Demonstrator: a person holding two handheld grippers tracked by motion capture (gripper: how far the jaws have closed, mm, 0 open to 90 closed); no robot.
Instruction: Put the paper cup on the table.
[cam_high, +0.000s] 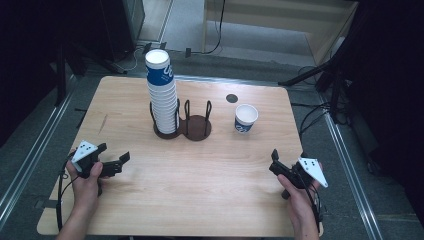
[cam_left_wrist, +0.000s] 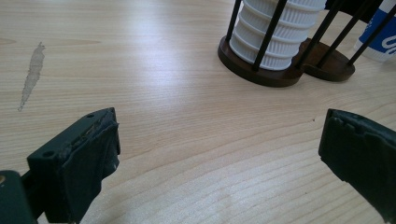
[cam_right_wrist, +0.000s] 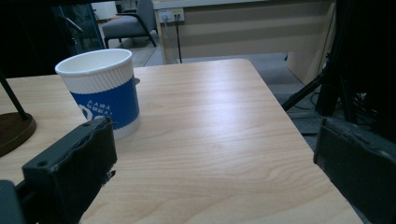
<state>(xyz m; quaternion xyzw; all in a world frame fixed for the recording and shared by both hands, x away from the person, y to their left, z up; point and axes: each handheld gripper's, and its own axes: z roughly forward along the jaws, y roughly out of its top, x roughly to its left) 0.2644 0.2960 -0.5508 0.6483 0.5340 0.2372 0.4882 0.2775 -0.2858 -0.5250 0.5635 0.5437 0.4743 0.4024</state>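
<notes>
Now your right gripper (cam_high: 281, 165), jaws apart like the left gripper (cam_high: 111, 161), sits nearer the lone cup (cam_high: 245, 118), right of the rack (cam_high: 183, 127).

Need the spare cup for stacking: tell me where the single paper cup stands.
In the high view the single paper cup stands upright on the table's right half, right of the dark wooden cup holder, near the round grommet hole.

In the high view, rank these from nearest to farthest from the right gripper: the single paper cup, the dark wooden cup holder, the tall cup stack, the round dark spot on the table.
From the right gripper:
1. Single paper cup, just ahead on the right side.
2. Dark wooden cup holder, its empty ring at table centre.
3. Round dark spot, near the far edge.
4. Tall cup stack, in the holder's left ring.
Items 2 and 3 are nearly too close to call.
</notes>
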